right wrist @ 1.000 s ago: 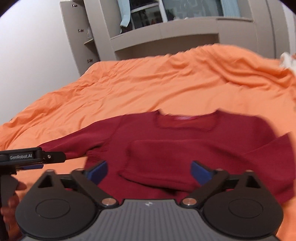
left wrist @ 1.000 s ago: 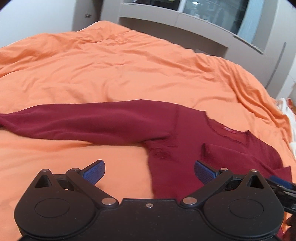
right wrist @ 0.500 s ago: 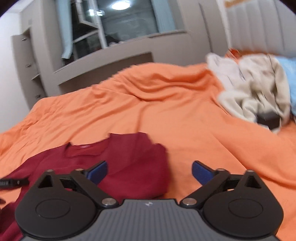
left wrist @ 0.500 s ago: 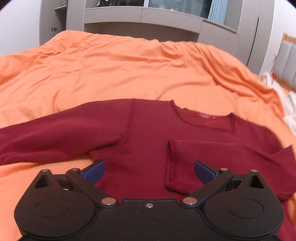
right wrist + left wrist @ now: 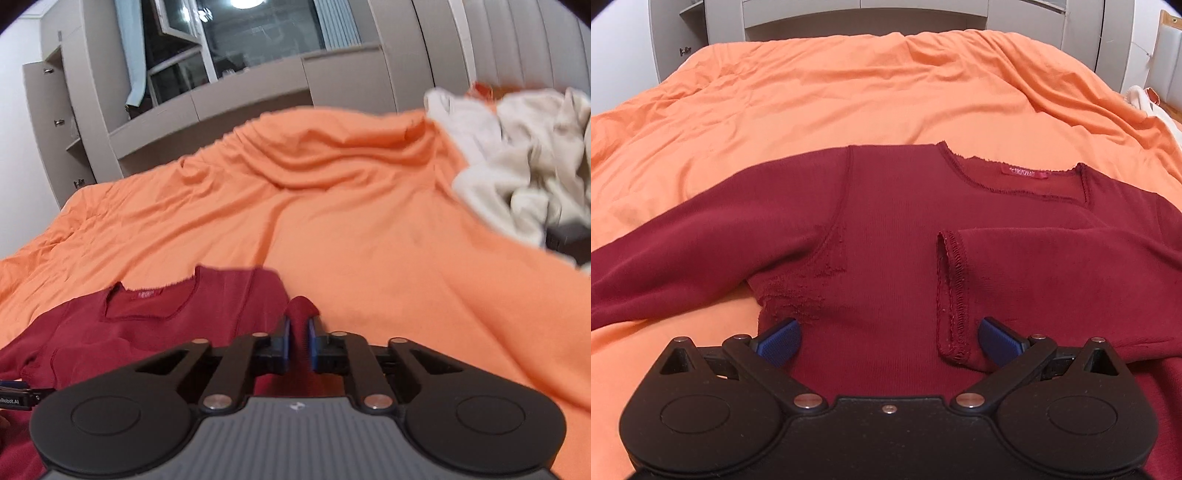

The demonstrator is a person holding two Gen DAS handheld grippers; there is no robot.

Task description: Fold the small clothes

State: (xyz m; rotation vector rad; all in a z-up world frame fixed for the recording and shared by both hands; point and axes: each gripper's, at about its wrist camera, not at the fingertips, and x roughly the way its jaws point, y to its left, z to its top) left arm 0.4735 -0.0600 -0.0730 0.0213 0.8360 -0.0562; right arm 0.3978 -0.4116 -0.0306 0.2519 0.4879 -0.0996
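Orange bedspread [image 5: 369, 229]; grey built-in cabinets [image 5: 258, 99]; dark window [image 5: 258, 33] with ceiling-light reflection.

Cream clothes pile [image 5: 517, 177] far right

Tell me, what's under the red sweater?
The orange bedcover shows all around the red sweater and runs beneath it. One sleeve lies folded on its front. Anything else underneath is covered.

Your sweater [image 5: 894, 236] lies on the bedspread [image 5: 849, 96]; one sleeve [image 5: 1052, 280] folded across its chest; clothes pile [image 5: 517, 177] far right.
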